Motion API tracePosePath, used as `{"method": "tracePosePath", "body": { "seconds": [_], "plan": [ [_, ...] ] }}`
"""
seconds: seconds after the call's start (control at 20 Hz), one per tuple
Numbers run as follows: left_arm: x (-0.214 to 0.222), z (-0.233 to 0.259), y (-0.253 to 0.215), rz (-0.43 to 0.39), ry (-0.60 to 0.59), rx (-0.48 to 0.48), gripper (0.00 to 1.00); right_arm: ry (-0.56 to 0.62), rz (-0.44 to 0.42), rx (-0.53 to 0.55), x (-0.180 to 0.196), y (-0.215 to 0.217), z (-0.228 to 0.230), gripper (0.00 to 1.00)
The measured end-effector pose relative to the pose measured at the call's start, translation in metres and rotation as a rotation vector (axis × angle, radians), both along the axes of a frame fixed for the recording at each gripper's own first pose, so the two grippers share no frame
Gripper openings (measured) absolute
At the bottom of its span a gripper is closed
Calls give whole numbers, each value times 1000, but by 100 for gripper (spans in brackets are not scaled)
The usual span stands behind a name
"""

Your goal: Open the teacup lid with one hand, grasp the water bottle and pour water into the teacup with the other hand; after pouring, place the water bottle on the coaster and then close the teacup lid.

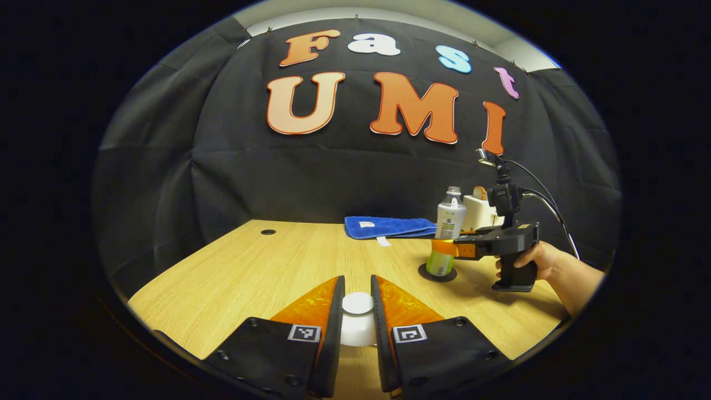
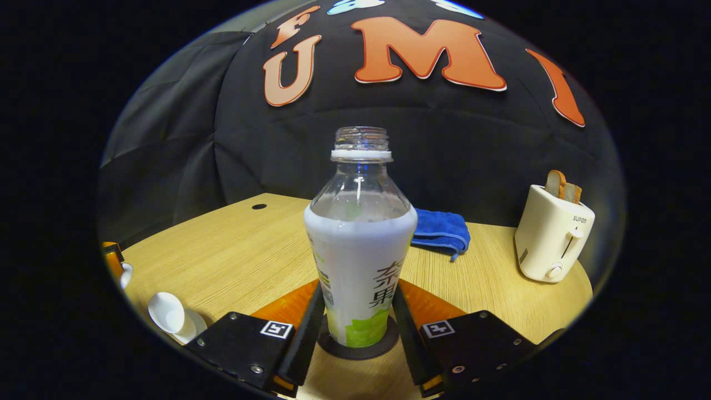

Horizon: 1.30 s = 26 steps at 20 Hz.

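Water bottle [image 2: 360, 244]: upright, uncapped, standing on dark round coaster [image 2: 358, 349] on the wooden counter [image 2: 233, 261]. In the right gripper view, at centre frame, between the two fingers of the right claw [image 2: 358, 328]. Fingers close along both sides of the lower label; contact not certain, so cannot tell whether pinching or just beside. In the left gripper view, same bottle [image 1: 447, 230] at 3 o'clock, on coaster [image 1: 437, 273], right claw [image 1: 444, 248] around its lower half, a hand [image 1: 536, 261] on the grip.

Teacup [image 1: 357, 321]: white, at 6 o'clock in the left gripper view, between the fingers of the left claw [image 1: 357, 311]. White lid [image 1: 357, 303] on top or held at the top, exact seating unclear. Fingers just beside it on both sides; pressing or not cannot be told. In the right gripper view, a white rounded piece [image 2: 169, 316] at 8 o'clock low on the counter, teacup or lid, not sure which; a bit of the left claw [image 2: 114, 261] at 9 o'clock.

Blue towel [image 2: 441, 232]: folded, at the far counter edge, behind the bottle toward 2 o'clock. Also at 1 o'clock from the teacup in the left gripper view [image 1: 389, 226].

Toaster [image 2: 552, 236]: cream, at 3 o'clock, bread slices [image 2: 561, 186] standing in the slot. Well apart from the bottle.

Small dark hole [image 1: 268, 231] in the counter at 11 o'clock.
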<state>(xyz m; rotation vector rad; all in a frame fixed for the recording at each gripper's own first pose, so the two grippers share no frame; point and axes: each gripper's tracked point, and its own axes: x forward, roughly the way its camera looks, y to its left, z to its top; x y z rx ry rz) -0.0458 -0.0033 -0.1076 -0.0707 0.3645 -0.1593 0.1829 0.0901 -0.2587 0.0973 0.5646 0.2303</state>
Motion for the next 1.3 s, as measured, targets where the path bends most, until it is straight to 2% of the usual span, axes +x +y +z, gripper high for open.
{"method": "tracePosePath", "body": {
  "seconds": [0.2,0.3,0.65,1.05,1.2,1.25,1.3],
  "plan": [
    [6,0,-17,-36,-16,-20,33,-28,0,-13,-3,-4,9,89],
    [8,-5,-21,-53,-12,-12,33,-22,-5,1,-9,-8,12,94],
    [4,-26,-22,-50,53,45,33,-82,-11,22,-37,-29,37,96],
    [5,-32,-14,-47,58,129,33,-122,-55,75,-72,-46,66,96],
    [6,-21,-10,-28,30,134,38,-164,-64,96,-84,-51,86,96],
    [11,-19,-11,-24,4,132,52,-184,-68,93,-87,-54,95,96],
    [15,-15,-10,-12,-17,141,60,-201,-76,88,-91,-57,102,95]
  ]
}}
